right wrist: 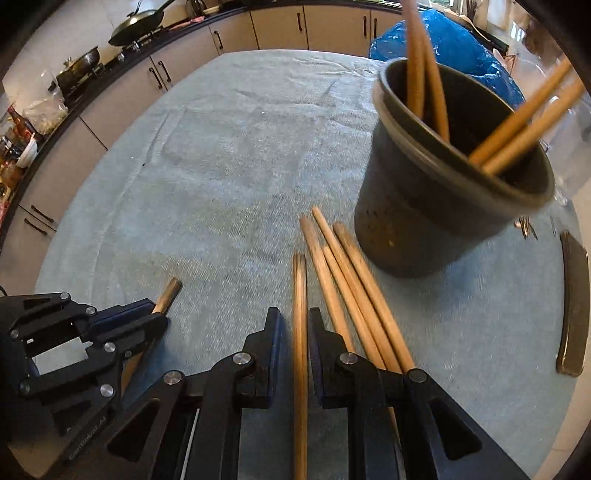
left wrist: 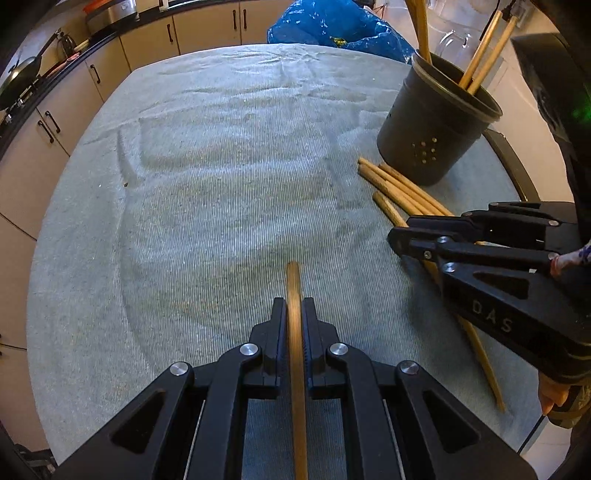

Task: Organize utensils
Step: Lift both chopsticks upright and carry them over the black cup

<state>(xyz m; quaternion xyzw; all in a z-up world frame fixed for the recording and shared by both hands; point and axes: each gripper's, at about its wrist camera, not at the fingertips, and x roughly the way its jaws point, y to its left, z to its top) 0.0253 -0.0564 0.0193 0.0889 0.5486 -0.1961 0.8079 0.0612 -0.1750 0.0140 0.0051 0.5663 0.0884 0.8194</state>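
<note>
My left gripper (left wrist: 294, 308) is shut on a wooden chopstick (left wrist: 295, 354) that runs forward between its fingers, above the light blue cloth. It also shows in the right wrist view (right wrist: 157, 319), at the lower left. My right gripper (right wrist: 294, 317) is shut on another wooden chopstick (right wrist: 300, 332); it shows in the left wrist view (left wrist: 397, 236) at the right. Several loose chopsticks (right wrist: 347, 280) lie on the cloth beside it, also seen in the left wrist view (left wrist: 399, 186). A dark utensil holder (right wrist: 439, 195) with several chopsticks standing in it sits at the right, also in the left wrist view (left wrist: 432, 122).
The table is covered by a light blue cloth (left wrist: 221, 166). A blue plastic bag (left wrist: 332, 26) lies behind the holder. A dark flat bar (right wrist: 574, 299) lies at the table's right edge. Kitchen cabinets (right wrist: 122, 99) with a wok (right wrist: 136, 22) line the far side.
</note>
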